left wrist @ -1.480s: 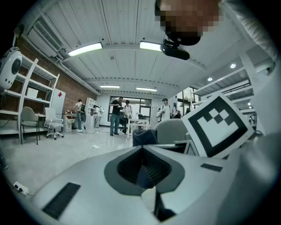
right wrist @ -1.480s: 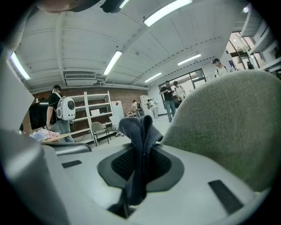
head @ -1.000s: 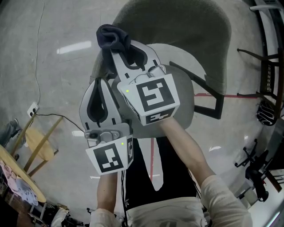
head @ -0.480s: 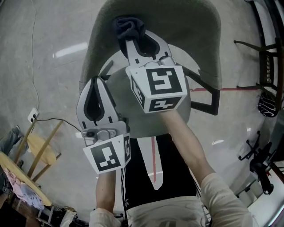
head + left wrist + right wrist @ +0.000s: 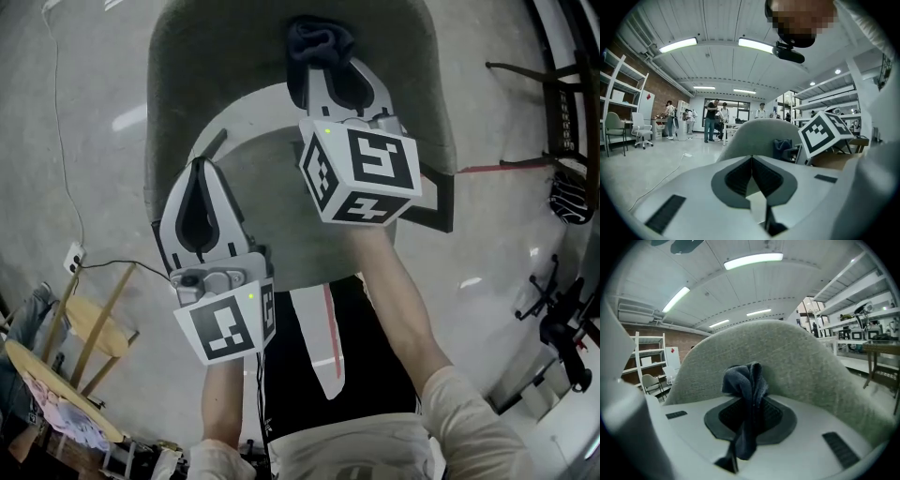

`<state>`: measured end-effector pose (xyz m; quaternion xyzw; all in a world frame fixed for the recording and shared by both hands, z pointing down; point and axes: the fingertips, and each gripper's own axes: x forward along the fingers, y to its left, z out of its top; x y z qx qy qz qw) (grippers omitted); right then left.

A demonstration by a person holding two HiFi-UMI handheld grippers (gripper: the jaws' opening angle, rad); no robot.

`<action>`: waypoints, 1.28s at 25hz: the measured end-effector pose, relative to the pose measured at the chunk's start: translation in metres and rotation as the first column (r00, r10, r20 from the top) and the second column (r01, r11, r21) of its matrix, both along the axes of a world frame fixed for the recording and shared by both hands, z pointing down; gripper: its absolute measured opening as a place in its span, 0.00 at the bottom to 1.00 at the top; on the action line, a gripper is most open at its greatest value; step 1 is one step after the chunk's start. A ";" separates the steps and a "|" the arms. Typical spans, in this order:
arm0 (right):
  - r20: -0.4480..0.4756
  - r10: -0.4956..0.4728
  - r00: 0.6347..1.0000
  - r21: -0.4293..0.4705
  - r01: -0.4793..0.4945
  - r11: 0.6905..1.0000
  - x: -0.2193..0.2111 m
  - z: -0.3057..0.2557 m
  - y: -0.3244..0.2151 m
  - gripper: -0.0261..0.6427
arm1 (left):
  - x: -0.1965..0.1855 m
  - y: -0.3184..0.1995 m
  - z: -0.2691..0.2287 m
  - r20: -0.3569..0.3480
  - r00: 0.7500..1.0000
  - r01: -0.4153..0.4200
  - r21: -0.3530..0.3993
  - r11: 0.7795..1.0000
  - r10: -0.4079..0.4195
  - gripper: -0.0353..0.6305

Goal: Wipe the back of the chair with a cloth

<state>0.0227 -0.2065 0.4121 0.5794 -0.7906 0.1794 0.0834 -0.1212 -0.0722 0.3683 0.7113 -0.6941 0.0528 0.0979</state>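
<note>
My left gripper (image 5: 200,178) is shut on nothing and hangs over the left of the seat (image 5: 286,248), short of the chair back (image 5: 183,103). My right gripper (image 5: 328,75) is clamped on the dark cloth (image 5: 319,39), its bunched end straight ahead at the back's inner face; I can't tell if it touches. The back curves across my reach, so I judge the stroke runs sideways.
</note>
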 end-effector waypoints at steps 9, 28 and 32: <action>0.014 0.190 0.982 -0.005 -0.190 0.982 0.075 -0.003 0.011 0.13 | 0.023 -0.012 0.003 -0.002 0.999 -0.043 -0.006 0.999 0.043 0.08; 0.036 0.336 0.941 0.009 -0.337 0.942 0.131 -0.013 0.040 0.13 | 0.034 -0.003 0.007 -0.006 0.998 -0.070 -0.011 0.997 0.070 0.08; 0.048 0.205 0.978 0.030 -0.207 0.978 0.092 -0.014 0.046 0.13 | 0.023 0.005 0.011 -0.002 0.999 -0.046 -0.019 0.999 0.046 0.08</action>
